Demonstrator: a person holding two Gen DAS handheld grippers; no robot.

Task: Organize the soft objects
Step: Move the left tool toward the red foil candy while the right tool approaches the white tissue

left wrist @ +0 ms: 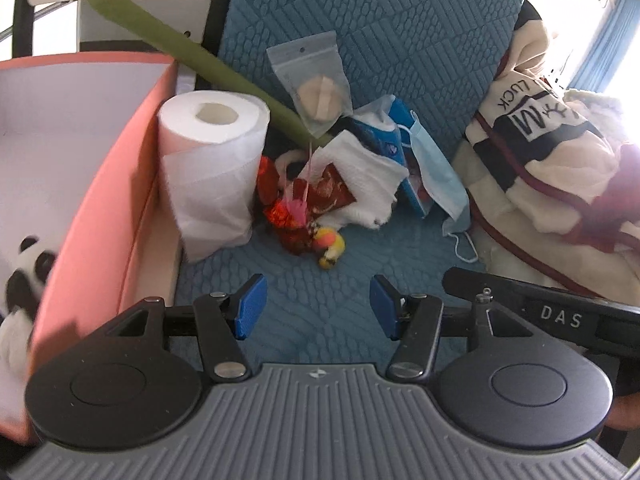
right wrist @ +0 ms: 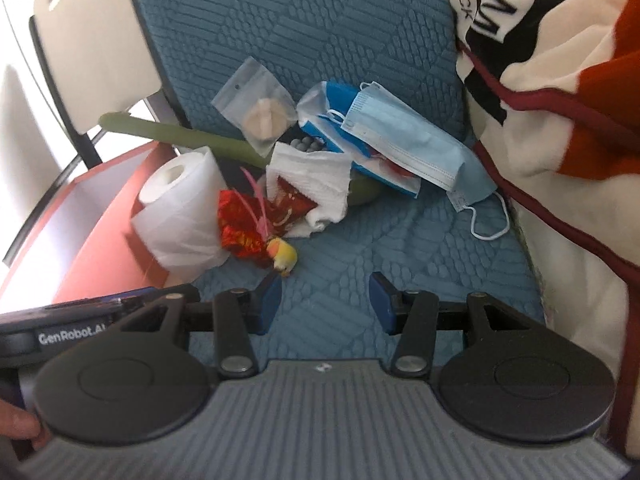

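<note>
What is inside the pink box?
A panda plush toy lies inside the pink box, against its near wall. The rest of the inside that shows is bare white. The near wall and the left gripper hide the bottom corner.

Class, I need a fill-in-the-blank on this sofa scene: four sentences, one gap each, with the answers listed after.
1. The toilet paper roll stands upright beside the pink ____.
2. The face mask is light ____.
3. A plush ____ lies inside the box.
4. Both the left gripper and the right gripper have jaws that are ____, with nothing between them.

Answers: box; blue; panda; open
</note>
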